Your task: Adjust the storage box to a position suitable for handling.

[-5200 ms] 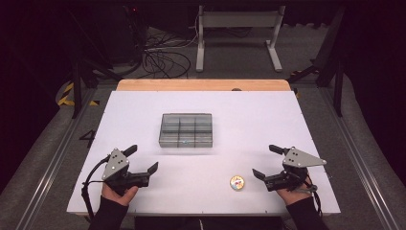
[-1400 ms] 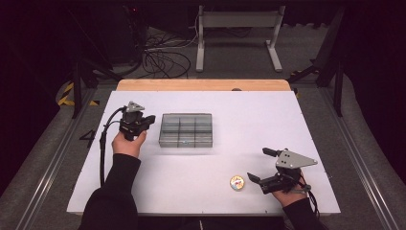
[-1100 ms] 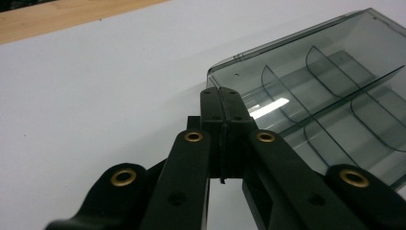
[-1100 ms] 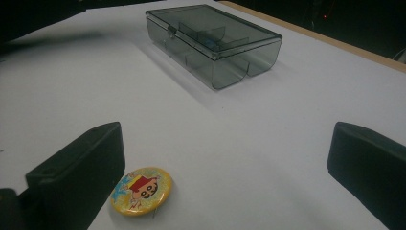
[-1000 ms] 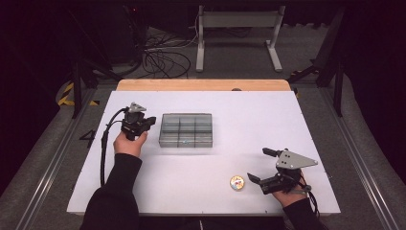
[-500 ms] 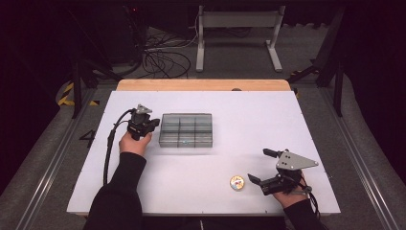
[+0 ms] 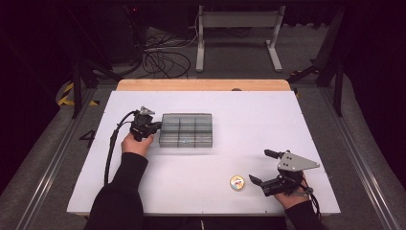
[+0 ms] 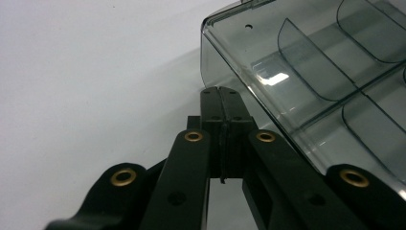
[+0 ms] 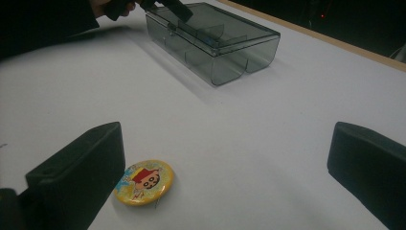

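Both tongs low over bench. Left tongs now shifted in vs 1 s ago, shut, empty, tips at clear box left end – prob. bracing/opening lid. Right tongs wide open, unmoved, beside badge.

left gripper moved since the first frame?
Yes. The left gripper went from the table's near edge up to the left end of the compartment box, jaws shut.

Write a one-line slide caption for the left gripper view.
Shut left gripper at the corner of the clear divided box on the white table.
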